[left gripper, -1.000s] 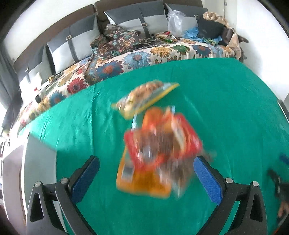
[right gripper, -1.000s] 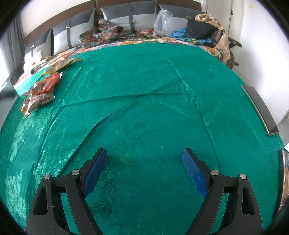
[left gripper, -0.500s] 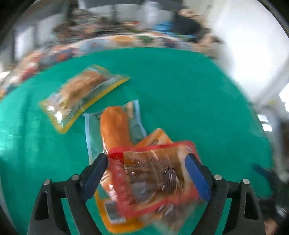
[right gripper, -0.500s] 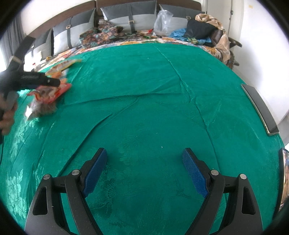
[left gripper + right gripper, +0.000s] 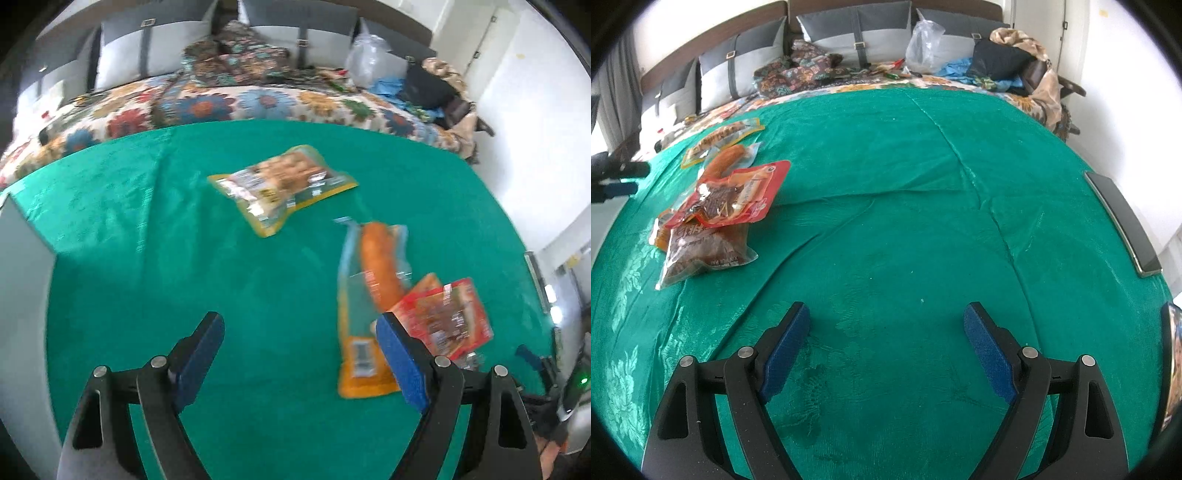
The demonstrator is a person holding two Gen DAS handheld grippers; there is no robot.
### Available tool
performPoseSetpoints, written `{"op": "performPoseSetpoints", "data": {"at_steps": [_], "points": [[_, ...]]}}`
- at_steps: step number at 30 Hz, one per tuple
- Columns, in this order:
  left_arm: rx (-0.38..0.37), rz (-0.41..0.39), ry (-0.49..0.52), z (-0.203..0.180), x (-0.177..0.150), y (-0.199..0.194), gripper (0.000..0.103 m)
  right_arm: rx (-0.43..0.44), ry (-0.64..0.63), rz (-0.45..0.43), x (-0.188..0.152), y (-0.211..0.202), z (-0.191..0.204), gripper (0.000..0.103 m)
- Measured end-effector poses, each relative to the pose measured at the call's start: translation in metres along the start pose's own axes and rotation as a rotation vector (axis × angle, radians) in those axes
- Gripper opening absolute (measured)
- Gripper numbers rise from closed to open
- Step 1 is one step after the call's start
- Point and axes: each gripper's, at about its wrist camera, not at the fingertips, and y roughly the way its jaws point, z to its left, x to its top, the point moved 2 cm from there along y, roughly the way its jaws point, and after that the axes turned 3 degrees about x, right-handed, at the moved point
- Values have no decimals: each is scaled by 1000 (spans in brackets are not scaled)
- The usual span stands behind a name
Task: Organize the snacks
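My left gripper [image 5: 300,352] is open over bare green cloth, nothing between its blue pads. To its right lies a pile of snacks: a red pack [image 5: 448,317] on top of a long sausage pack [image 5: 376,273]. A yellow pack [image 5: 284,184] lies apart, farther back. In the right wrist view the red pack [image 5: 737,194] rests on a brown pack [image 5: 701,247], with the sausage pack [image 5: 724,158] and the yellow pack [image 5: 720,137] behind. The left gripper [image 5: 628,179] shows at the far left edge, away from the pile. My right gripper [image 5: 886,339] is open and empty over the cloth.
A green cloth [image 5: 923,184] covers the table. A dark flat device [image 5: 1123,225] lies at its right edge. Behind the table stands a sofa with a floral blanket [image 5: 258,99], grey cushions [image 5: 857,37] and a plastic bag [image 5: 923,40]. A grey surface [image 5: 22,258] borders the left.
Half a second ago the red pack sat between the left gripper's pads; now it lies on the pile, and the left gripper has swung left onto bare cloth. The right gripper is still.
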Motion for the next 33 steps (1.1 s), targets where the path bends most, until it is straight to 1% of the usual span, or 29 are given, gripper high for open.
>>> {"op": "performPoseSetpoints", "data": {"at_steps": [1,4,7,9,10,12,13,15,16,18,20,23,26,27,31,33], "points": [[17,1,-6,6,0,-1,84,0,0,0,0,0,0,88],[36,-1,-12,15,5,4,84,0,0,0,0,0,0,88],[56,12,18,13,13,11,84,0,0,0,0,0,0,88],[72,34,40,6,22,23,84,0,0,0,0,0,0,88],[62,44,45,1,25,26,83,0,0,0,0,0,0,88],[-3,49,71,-17,30,30,83,1,0,0,0,0,0,88],[-13,42,94,-27,32,31,83,1,0,0,0,0,0,88],[15,42,132,-45,33,36,83,1,0,0,0,0,0,88],[26,46,129,-53,35,41,83,1,0,0,0,0,0,88],[0,49,83,-66,40,51,83,1,0,-1,0,0,0,88],[0,56,53,-79,44,62,83,1,0,-1,0,0,0,88],[65,86,75,-95,42,80,83,1,0,-1,0,0,0,88],[116,116,90,-97,33,93,82,2,0,-1,0,0,0,88],[120,102,96,-97,32,92,83,3,1,-1,0,1,0,88],[111,113,65,-89,32,89,83,5,2,-1,2,1,2,88],[115,120,69,-88,33,91,84,5,2,-1,2,2,3,88]]}}
